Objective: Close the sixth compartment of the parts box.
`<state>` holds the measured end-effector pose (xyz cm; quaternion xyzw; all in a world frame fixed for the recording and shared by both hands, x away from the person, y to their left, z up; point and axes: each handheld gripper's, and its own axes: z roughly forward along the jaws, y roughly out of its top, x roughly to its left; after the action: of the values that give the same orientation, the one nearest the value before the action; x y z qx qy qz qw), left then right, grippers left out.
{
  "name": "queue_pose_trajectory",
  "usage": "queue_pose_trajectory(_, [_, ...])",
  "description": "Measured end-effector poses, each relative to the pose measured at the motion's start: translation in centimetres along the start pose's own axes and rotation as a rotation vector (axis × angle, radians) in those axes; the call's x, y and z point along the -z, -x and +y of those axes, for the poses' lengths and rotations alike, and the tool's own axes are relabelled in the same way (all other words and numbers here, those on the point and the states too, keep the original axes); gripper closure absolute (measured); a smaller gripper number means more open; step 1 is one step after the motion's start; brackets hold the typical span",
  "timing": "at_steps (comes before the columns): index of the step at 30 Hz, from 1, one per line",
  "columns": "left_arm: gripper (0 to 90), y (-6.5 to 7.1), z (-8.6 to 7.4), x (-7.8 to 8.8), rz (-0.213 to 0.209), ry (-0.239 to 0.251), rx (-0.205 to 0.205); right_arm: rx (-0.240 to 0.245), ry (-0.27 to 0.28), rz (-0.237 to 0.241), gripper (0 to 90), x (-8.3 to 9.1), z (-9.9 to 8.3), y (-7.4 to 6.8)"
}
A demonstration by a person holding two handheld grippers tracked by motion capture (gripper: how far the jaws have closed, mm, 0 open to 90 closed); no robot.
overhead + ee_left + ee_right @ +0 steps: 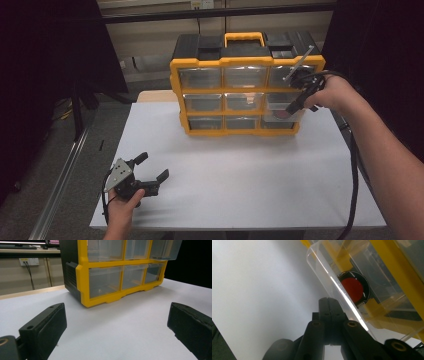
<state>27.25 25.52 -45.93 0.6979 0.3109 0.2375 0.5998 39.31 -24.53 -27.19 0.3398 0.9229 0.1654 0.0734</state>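
A yellow and black organizer (223, 62) with clear drawers stands at the back of the white table (240, 175). Its lower right drawer (295, 117) is pulled out, and a round red and black disc (353, 288) lies inside it. My right gripper (291, 108) points down at that drawer. In the right gripper view the right gripper (328, 301) is shut, its tips right beside the drawer's clear front wall (324, 270), with nothing between the jaws. My left gripper (152, 166) rests at the table's front left, open and empty, and the left gripper (117, 332) faces the organizer (82, 277).
Black curtains hang on both sides of the table. A metal rail (60, 180) runs along the floor at the left. The right gripper's cable (355, 175) drops past the table's right edge. A wall socket (29, 261) sits behind the organizer.
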Motion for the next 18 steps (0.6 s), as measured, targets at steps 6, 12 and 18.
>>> queue_pose_trajectory(6, [2.6,0.11,-0.03,-0.10,-0.004,0.008,0.016,0.002,0.009,-0.009,90.0,0.00,0.10,0.06])
queue_pose_trajectory(12, [2.6,0.00,-0.01,-0.01,0.000,0.001,0.002,0.004,0.015,-0.020,90.0,-0.07,0.14,0.13])
queue_pose_trajectory(18, [2.6,0.10,-0.04,-0.13,-0.005,0.011,0.019,0.002,0.015,-0.020,90.0,-0.18,0.18,0.23])
